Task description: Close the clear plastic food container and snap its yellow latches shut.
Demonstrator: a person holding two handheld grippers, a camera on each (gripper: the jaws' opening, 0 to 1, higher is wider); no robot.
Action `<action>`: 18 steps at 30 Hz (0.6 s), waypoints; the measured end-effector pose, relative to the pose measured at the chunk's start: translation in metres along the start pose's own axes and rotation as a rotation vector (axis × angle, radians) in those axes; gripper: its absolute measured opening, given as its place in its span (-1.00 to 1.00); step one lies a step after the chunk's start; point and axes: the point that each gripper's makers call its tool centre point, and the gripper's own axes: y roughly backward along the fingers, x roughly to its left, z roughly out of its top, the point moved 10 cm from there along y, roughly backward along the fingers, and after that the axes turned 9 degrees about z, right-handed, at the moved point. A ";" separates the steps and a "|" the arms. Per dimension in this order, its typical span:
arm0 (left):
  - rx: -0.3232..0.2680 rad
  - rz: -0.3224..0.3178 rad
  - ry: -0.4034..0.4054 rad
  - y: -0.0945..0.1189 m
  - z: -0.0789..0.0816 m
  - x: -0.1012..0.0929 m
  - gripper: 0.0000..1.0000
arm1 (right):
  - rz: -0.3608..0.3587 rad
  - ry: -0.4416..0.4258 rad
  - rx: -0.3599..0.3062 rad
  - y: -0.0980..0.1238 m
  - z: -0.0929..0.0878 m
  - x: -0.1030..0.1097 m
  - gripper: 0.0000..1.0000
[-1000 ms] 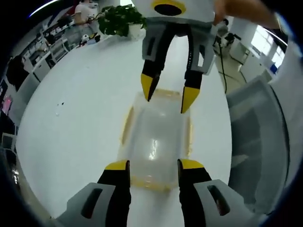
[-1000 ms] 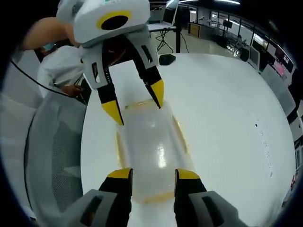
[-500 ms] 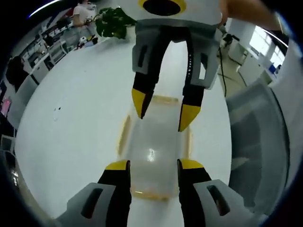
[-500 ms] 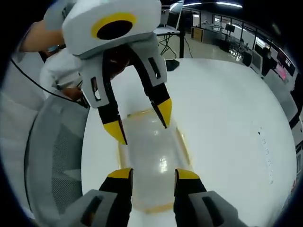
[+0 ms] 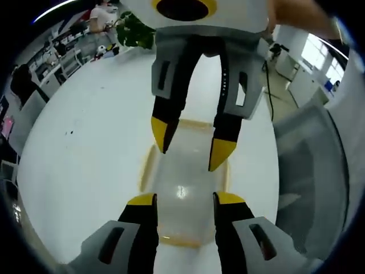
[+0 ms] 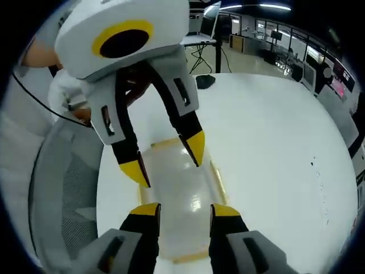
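You have one clear plastic container [image 5: 185, 188] on one white counter [image 5: 85, 148], with two yellow latches [image 5: 146, 168] showing along its long sides. Two grippers work over it: the left gripper [image 5: 183, 201] and the right gripper [image 6: 183, 212]. One potted plant [image 5: 134, 31] stands far left, one grey chair [image 5: 308, 171] right.

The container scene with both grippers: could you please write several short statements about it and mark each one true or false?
1. The container lies on a white table. True.
2. Both grippers are shut on a latch. False: the left gripper and the right gripper are open, with the lid between their jaws.
3. The container's lid stands upright. False: it lies flat over the container.
4. A potted plant stands at the table's far edge in the left gripper view. True.
5. A grey chair stands beside the table. True.
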 end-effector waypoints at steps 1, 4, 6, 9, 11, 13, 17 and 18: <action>0.001 0.001 0.001 0.000 0.000 -0.001 -0.29 | 0.000 -0.001 -0.002 0.000 0.001 -0.001 -0.38; 0.000 0.000 0.003 -0.002 0.000 -0.004 -0.29 | -0.005 0.002 -0.005 0.001 0.003 -0.004 -0.38; -0.002 0.000 0.004 -0.002 0.000 -0.006 -0.29 | -0.008 0.003 -0.007 0.002 0.004 -0.006 -0.38; -0.006 0.000 0.010 -0.002 0.000 -0.008 -0.29 | -0.012 0.005 -0.008 0.003 0.006 -0.009 -0.38; -0.008 0.001 0.015 -0.002 -0.001 -0.010 -0.29 | -0.014 0.004 -0.010 0.004 0.007 -0.011 -0.38; -0.011 0.000 0.023 -0.002 -0.001 -0.012 -0.28 | -0.015 0.008 -0.009 0.005 0.007 -0.013 -0.37; -0.013 -0.002 0.030 -0.002 -0.005 -0.016 -0.28 | -0.013 0.010 -0.009 0.005 0.010 -0.015 -0.37; -0.013 -0.002 0.032 -0.002 -0.005 -0.017 -0.28 | -0.011 0.012 -0.009 0.005 0.010 -0.016 -0.37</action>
